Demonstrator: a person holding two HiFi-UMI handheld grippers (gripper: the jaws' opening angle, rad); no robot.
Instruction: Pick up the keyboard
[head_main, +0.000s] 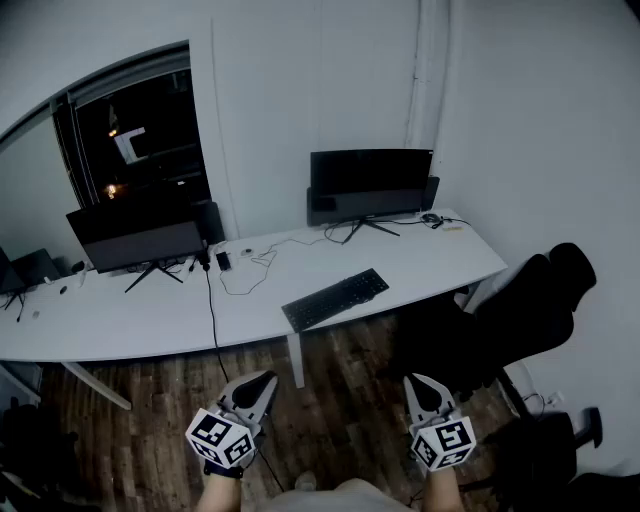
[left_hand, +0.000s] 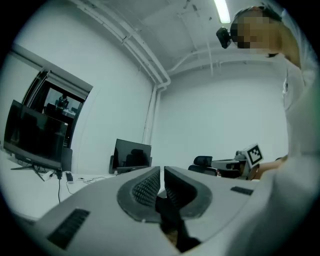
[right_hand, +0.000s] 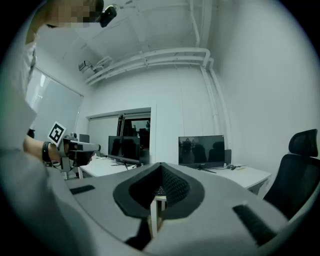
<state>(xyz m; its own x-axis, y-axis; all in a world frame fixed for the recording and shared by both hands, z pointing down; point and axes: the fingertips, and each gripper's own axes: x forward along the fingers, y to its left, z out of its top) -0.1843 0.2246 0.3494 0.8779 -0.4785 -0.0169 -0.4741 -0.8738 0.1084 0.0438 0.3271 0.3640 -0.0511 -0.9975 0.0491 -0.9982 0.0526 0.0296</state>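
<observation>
Presently, item by item:

- Keyboard (head_main: 335, 298): black, lying flat and at a slant on the white desk (head_main: 120, 320), close to the near edge and right of the desk's middle. It is well apart from both grippers.
- Left gripper (head_main: 267, 379): held low over the wooden floor (head_main: 340, 410), on the near side of the desk. Its jaws are together, with only a thin slit showing between the ribbed pads (left_hand: 147, 187), and they hold nothing.
- Right gripper (head_main: 411, 381): level with the left one and to its right. Its jaws are fully together and empty.
- Right monitor (head_main: 370, 182): dark screen, standing at the far edge of the desk, beyond the keyboard.
- Left monitor (head_main: 135, 236): dark screen, standing far left on the desk.
- Cable (head_main: 212, 312): runs from the far side across the desktop and drops over the near edge, left of the keyboard.
- Office chair (head_main: 535, 300): black, at the right end of the desk.
- Window (head_main: 140, 140): dark, behind the left monitor
</observation>
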